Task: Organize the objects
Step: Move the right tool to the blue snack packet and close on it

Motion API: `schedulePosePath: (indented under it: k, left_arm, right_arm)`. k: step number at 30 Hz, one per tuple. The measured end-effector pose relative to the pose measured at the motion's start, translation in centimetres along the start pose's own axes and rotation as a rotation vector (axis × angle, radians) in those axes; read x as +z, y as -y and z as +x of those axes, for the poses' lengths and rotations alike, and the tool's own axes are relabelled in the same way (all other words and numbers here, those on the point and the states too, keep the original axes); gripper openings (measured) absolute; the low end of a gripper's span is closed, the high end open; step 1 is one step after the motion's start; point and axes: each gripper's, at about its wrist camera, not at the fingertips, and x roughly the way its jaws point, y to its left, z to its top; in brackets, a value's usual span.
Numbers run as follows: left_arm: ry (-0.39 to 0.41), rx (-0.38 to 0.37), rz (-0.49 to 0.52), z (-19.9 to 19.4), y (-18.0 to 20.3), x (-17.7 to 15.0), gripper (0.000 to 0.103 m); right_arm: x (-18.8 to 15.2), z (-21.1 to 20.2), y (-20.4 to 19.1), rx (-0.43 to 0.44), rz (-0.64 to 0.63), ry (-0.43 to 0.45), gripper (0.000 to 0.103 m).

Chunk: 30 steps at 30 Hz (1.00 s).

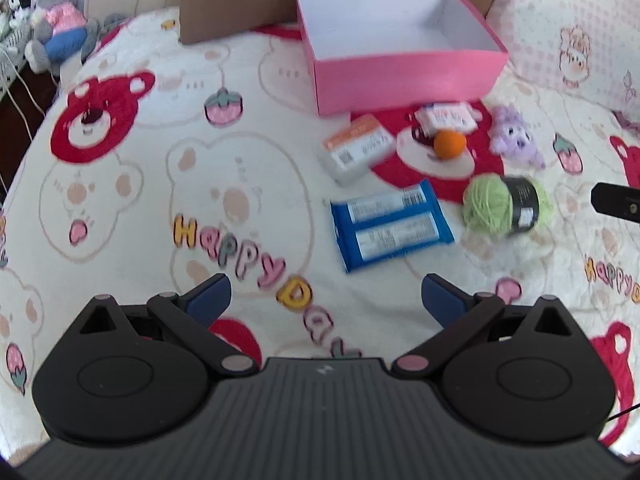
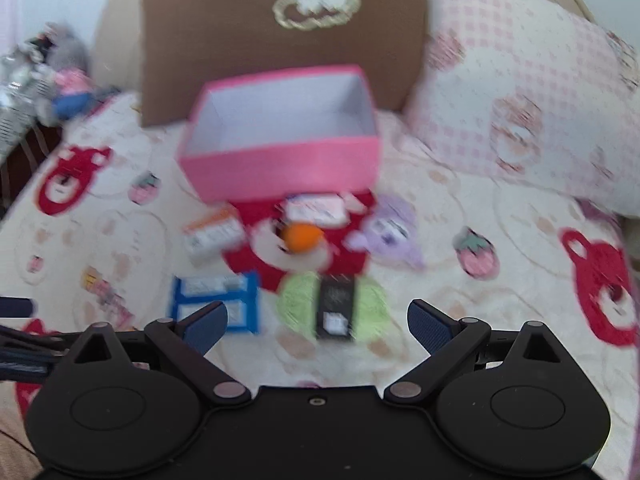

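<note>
Two grippers are seen, each with its blue-padded fingers spread wide and nothing between them: the left gripper and the right gripper, both held above a bear-print blanket.

Six loose items are counted on the blanket. Nearest lie one blue snack packet and one skein of green yarn with a black label; the yarn is found just ahead of the right gripper's fingers in the right wrist view (badly blurred). Beyond these are one orange-and-white packet, one orange ball, one pink-printed white packet touching the ball, and one purple plush toy.

Farther back, one pink box stands open with nothing seen inside. Behind it a brown board is propped; its cloud emblem is shown only in the right wrist view. One checked pillow lies to the right.
</note>
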Motion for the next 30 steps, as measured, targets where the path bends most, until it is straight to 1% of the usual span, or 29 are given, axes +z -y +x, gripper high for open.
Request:
schedulePosePath:
  k: [2,3,5,7,9,12,13,15,17,19,23,26,27,28,30]
  left_arm:
    - [0.045,0.02,0.012,0.2,-0.2,0.4,0.103]
    - [0.055,0.031,0.008,0.4,-0.3,0.6,0.103]
    - [0.065,0.034,-0.013,1.1,-0.7,1.1,0.103]
    - [0.074,0.02,-0.046,2.0,-1.3,1.6,0.103]
    - [0.093,0.035,-0.075,3.1,-1.9,2.0,0.103]
    - [0.145,0.055,-0.061,4.0,-2.1,2.5,0.103]
    - [0.154,0.05,-0.055,4.3,-2.1,2.6,0.103]
    - [0.169,0.02,-0.047,4.8,-2.0,2.9,0.103]
    - [0.169,-0.024,-0.042,5.5,-1.9,3.1,0.103]
    - [0.161,-0.06,-0.051,6.2,-1.7,3.2,0.103]
    - [0.143,-0.139,-0.079,7.9,-1.7,3.2,0.103]
    - [0.121,-0.187,-0.11,9.1,-1.8,3.1,0.1]
    - [0.12,-0.205,-0.117,9.5,-1.8,3.0,0.1]
    - [0.118,-0.218,-0.119,9.9,-1.8,2.9,0.1]
    - [0.111,-0.221,-0.114,10.6,-1.5,2.6,0.1]
  right_arm:
    - [0.2,0.6,-0.5,0.001,-0.045,0.045,0.098]
    - [0.3,1.1,-0.9,0.003,-0.071,0.053,0.098]
    - [0.5,2.3,-1.3,0.036,-0.117,0.054,0.097]
    - [0.5,3.3,-2.1,0.037,-0.177,0.08,0.097]
    - [0.4,3.9,-2.8,0.047,-0.235,0.104,0.097]
    - [0.2,4.6,-4.0,0.115,-0.332,0.116,0.097]
    - [-0.1,4.9,-4.4,0.103,-0.375,0.12,0.098]
    - [-0.5,5.6,-5.4,0.042,-0.452,0.133,0.098]
    - [-0.9,6.4,-6.0,0.009,-0.494,0.142,0.098]
    - [-1.0,7.1,-6.2,0.026,-0.492,0.128,0.097]
    - [-1.0,8.8,-5.9,0.102,-0.427,0.063,0.094]
    - [-1.7,10.1,-6.0,0.135,-0.399,0.019,0.09]
    - [-2.0,10.5,-6.0,0.151,-0.396,0.005,0.086]
    - [-2.4,10.8,-6.0,0.162,-0.395,-0.002,0.085]
    - [-3.1,11.3,-6.2,0.181,-0.398,-0.004,0.084]
